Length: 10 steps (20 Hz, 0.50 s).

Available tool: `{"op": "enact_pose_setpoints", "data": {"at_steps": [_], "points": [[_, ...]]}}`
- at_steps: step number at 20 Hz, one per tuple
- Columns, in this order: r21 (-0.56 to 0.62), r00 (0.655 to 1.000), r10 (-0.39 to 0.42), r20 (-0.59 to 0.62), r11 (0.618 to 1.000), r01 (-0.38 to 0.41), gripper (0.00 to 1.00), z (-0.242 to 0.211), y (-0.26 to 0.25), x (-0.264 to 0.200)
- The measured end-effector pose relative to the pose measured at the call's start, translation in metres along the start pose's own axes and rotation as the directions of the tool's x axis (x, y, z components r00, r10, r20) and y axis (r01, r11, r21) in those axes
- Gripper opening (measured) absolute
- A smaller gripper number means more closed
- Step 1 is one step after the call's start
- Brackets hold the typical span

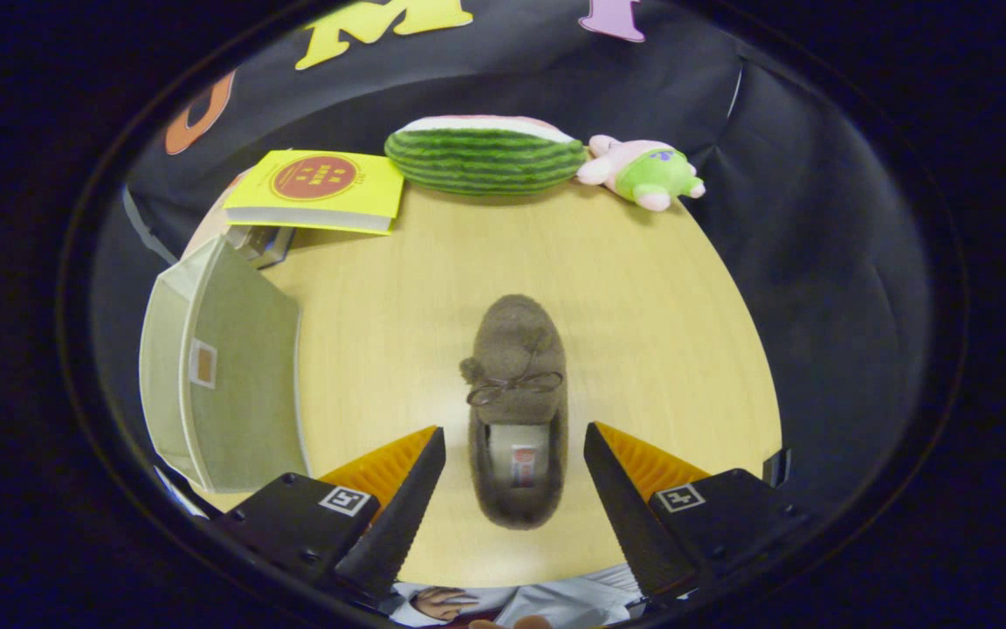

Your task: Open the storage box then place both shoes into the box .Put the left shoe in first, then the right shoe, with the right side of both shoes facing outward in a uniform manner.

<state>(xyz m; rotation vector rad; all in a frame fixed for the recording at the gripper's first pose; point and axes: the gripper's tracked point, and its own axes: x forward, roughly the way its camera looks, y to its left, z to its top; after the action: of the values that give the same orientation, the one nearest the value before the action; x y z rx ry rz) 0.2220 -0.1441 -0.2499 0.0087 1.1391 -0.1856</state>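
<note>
Hovering with fingers spread, the gripper (514, 441) straddles the heel of a brown fuzzy slipper (517, 411) without touching it; the toe points far across the wooden table (643, 306). Left stands the grey storage box (223, 376). Farther off lie a yellow book (318, 190), a watermelon plush (484, 157) and a pink-green plush toy (643, 170).
</note>
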Motion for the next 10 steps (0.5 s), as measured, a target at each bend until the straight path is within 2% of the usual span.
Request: {"op": "enact_pose_setpoints", "data": {"at_steps": [4,6,10], "points": [[-0.042,0.997,0.009,-0.073,0.999,-0.012,1.0,-0.018,-0.012,0.019],[-0.037,0.996,-0.009,-0.085,0.999,0.006,0.99,-0.021,-0.018,0.034],[-0.026,0.992,-0.025,-0.121,0.999,0.022,0.85,-0.022,-0.025,0.06]]}}
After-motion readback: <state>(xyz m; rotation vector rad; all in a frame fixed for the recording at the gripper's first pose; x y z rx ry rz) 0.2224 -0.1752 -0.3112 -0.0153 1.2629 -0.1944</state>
